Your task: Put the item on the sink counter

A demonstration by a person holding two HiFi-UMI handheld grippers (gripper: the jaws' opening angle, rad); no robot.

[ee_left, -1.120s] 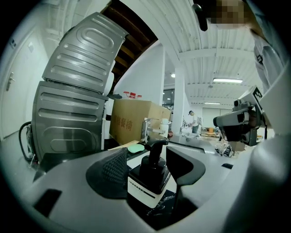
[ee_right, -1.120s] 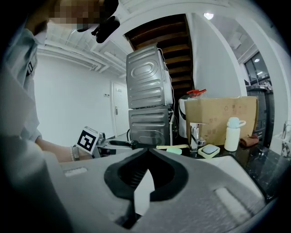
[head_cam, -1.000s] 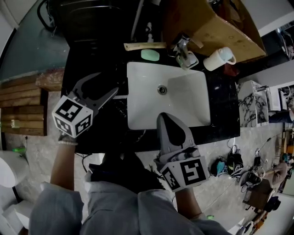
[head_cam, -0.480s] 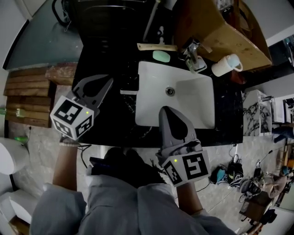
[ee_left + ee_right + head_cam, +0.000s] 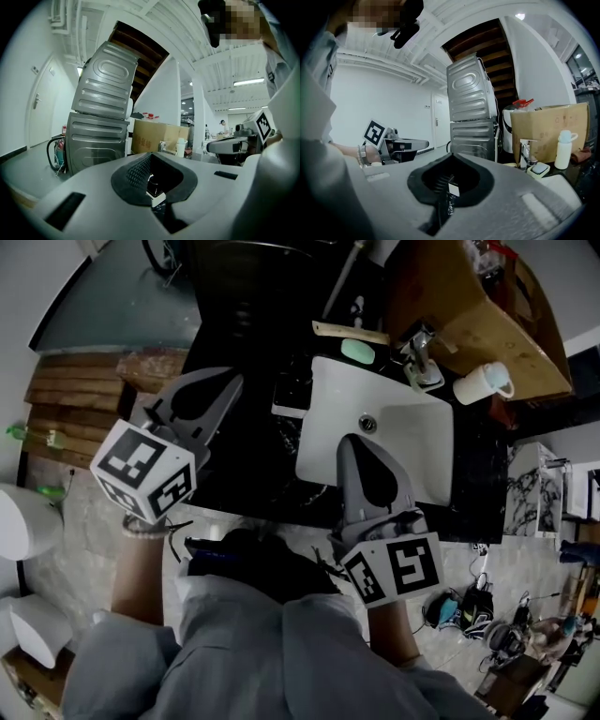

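Observation:
A small dark item [image 5: 290, 390] with a white lower edge lies on the black sink counter [image 5: 246, 460], right against the left rim of the white basin [image 5: 417, 442]. My left gripper [image 5: 232, 382] hovers to the left of the item, apart from it, jaws shut with nothing between them. Over the front of the basin, my right gripper [image 5: 353, 441] points toward the drain, also shut and empty. The right gripper view shows the left gripper [image 5: 423, 143] level beside it.
At the back of the counter are a green soap [image 5: 357, 351], a wooden-handled tool [image 5: 350, 332], a faucet [image 5: 422, 351] and a white cup [image 5: 482, 382]. A cardboard box [image 5: 473, 306] stands behind. Stacked metal machines [image 5: 99, 126] rise to the left.
The left gripper's jaws were open beside the sink's left rim and are now shut. It has lifted and drawn back left, leaving the item on the counter. The right gripper shifted slightly.

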